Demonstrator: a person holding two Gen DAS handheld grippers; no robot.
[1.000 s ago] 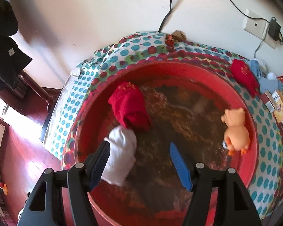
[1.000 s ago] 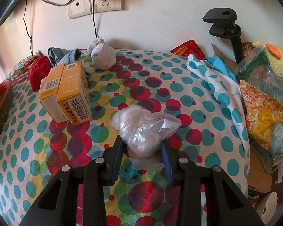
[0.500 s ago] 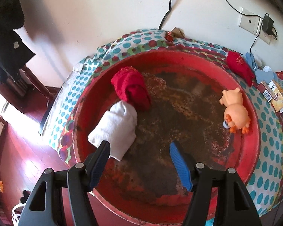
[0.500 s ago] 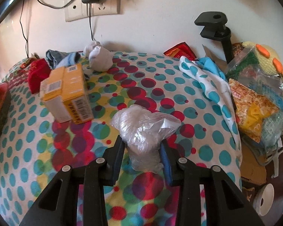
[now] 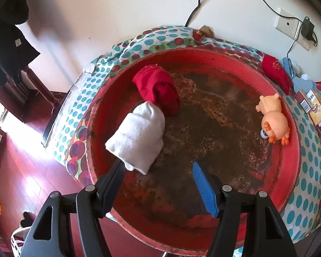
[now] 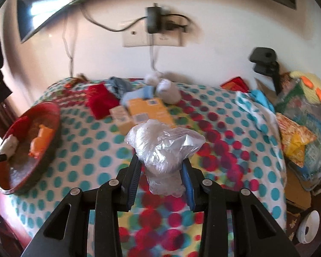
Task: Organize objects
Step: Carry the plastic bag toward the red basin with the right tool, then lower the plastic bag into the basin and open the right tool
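A round red tray (image 5: 293, 171) with a worn brown floor sits at the table's left end. In it lie a rolled red cloth (image 5: 158, 87), a rolled white cloth (image 5: 139, 137) and an orange toy pig (image 5: 274, 121). My left gripper (image 5: 158, 169) hangs open over the tray's near side, its left finger just below the white cloth, nothing between the jaws. In the right wrist view my right gripper (image 6: 161, 167) is shut on a crumpled clear plastic bag (image 6: 162, 145), lifted above the dotted tablecloth (image 6: 92, 150). The tray (image 6: 53, 115) appears at the left there.
Yellow boxes (image 6: 143, 111), a red cloth (image 6: 98, 100), blue and grey socks (image 6: 167, 90) lie at the back of the table. Snack bags (image 6: 297, 137) and a black clamp (image 6: 265, 62) crowd the right edge. A wall socket with charger (image 6: 154, 32) is behind. Red floor (image 5: 21, 171) lies left.
My right gripper has risen and pulled back with the plastic bag, so the tray now shows at its left. The left gripper drew slightly back over the tray, still open.
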